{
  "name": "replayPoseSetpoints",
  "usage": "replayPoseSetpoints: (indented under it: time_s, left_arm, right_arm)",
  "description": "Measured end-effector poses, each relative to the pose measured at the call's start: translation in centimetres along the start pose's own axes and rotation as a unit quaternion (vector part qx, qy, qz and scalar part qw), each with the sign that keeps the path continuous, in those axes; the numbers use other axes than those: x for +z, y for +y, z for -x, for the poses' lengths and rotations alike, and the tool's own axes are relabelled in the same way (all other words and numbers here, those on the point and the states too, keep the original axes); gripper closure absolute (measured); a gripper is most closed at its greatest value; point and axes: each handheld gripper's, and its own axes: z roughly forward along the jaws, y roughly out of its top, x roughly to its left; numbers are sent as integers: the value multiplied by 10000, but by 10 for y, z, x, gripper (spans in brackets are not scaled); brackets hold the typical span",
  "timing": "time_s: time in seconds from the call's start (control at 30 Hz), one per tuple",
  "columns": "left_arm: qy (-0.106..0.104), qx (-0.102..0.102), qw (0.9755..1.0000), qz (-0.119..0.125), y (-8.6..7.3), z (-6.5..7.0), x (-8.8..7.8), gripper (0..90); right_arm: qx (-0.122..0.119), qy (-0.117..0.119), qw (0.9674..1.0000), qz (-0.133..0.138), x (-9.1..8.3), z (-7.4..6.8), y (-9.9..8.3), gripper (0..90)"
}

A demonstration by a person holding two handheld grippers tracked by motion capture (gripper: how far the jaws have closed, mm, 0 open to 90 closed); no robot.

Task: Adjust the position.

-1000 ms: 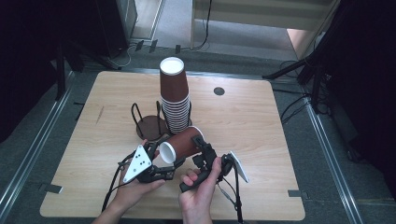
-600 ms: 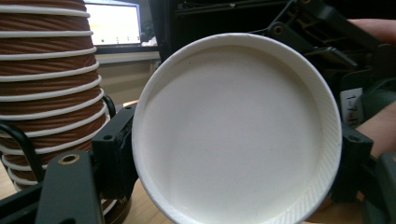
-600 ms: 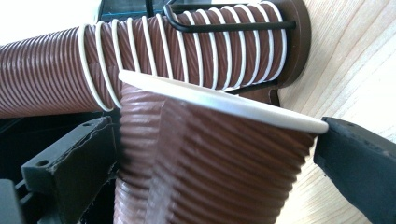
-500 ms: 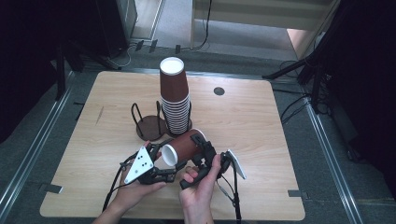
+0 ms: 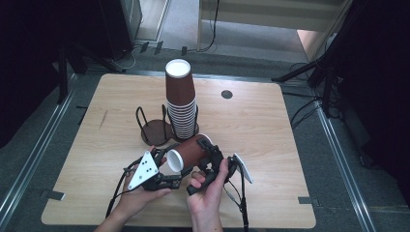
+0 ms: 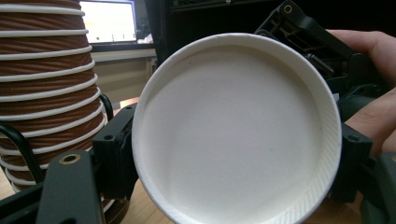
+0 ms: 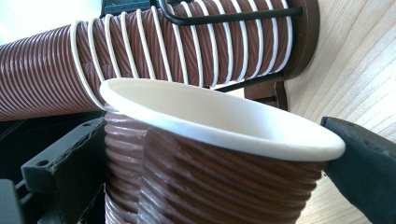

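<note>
I had one brown cup (image 5: 189, 152) lying on its side above the table (image 5: 270, 145), near the front edge, just in front of the cup stack (image 5: 181, 99) in its wire rack (image 5: 154, 126). My left gripper (image 5: 167, 166) was clamped on the cup near its rim (jaws as narrow as they got), and my right gripper (image 5: 209, 153) pinched its ribbed wall.

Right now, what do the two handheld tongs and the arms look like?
Both tongs are black, blocky frames with black cables trailing off. The left tongs carry a pale three-cornered plate with dark dots; the right tongs have a white piece at the side. The forearms are bare, no sleeves.
</note>
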Motion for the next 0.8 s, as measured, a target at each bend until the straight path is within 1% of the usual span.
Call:
replayPoseSetpoints:
  time_s: [0.13,0.17,0.2,0.23,0.37,0.43,0.53,0.57,0.63,0.7,0.8]
  left_arm:
    - [-30,-23,10000,-7,0,-1,0,233]
    - [-38,-24,10000,-7,0,-1,0,233]
    - [-45,-19,10000,-3,0,0,0,232]
    - [-65,-12,10000,-9,0,0,0,232]
    - [-86,22,10000,-11,0,1,0,230]
    - [-84,22,10000,-18,0,1,0,227]
    - [-105,-68,9999,-73,0,0,-1,217]
    - [-100,-118,9999,-53,0,-1,-2,215]
    - [-75,-92,9999,-28,1,-1,-4,210]
    - [-95,-205,9997,26,3,-1,-6,209]
    - [-8,-279,9996,56,5,-3,-9,175]
  right_arm:
    - [28,49,9999,-103,1,2,1,0]
    - [75,70,9999,-114,2,2,1,0]
    - [40,81,9999,-125,2,3,0,0]
    - [56,98,9998,-162,3,3,0,0]
    - [36,134,9997,-179,4,5,0,0]
    - [87,176,9996,-191,3,5,1,18]
    - [87,195,9996,-186,3,4,1,41]
    - [82,183,9996,-195,3,4,0,65]
    - [28,235,9995,-187,3,3,-1,72]
    - [-49,299,9993,-203,3,1,-1,77]
    - [-91,389,9991,-170,1,1,0,81]
